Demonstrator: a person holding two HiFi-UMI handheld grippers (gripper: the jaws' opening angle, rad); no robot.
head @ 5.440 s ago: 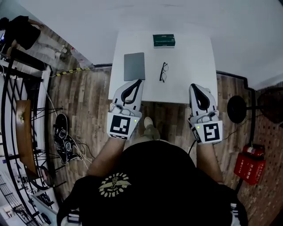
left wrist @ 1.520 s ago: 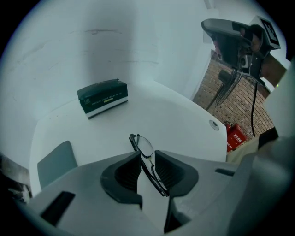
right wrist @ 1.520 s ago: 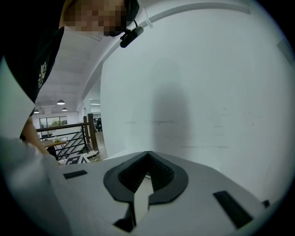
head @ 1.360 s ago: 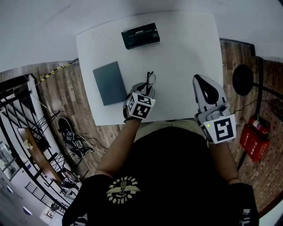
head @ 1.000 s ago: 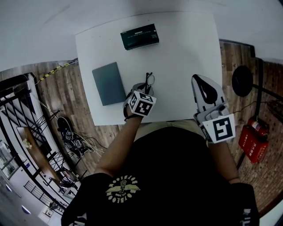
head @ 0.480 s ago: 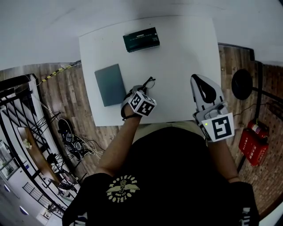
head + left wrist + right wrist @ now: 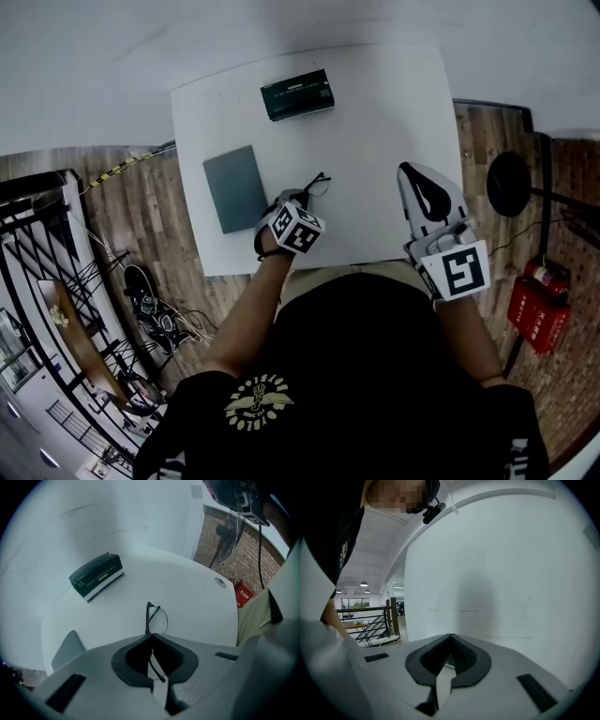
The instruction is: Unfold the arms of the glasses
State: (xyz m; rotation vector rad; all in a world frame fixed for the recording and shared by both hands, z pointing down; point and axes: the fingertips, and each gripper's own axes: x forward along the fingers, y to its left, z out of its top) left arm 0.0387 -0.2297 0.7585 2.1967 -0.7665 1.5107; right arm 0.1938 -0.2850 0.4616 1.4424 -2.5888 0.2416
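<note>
A black short-sleeved T-shirt (image 7: 356,375) bears a pale round emblem (image 7: 255,396) at lower left. The white moulded left gripper (image 7: 151,635) and right gripper (image 7: 450,635) have dark grey fingers (image 7: 123,670). Each carries a cube (image 7: 457,272) with black-and-white square markers.

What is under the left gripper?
The glasses, one arm pinched by fingers of the left gripper, frame sticking out ahead. In the head view the gripper covers the pinched part.

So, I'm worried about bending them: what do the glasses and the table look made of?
The glasses: thin black wire-like frame, probably metal, possibly slim plastic. The table: smooth matte white top with no grain, likely laminate or painted board.
</note>
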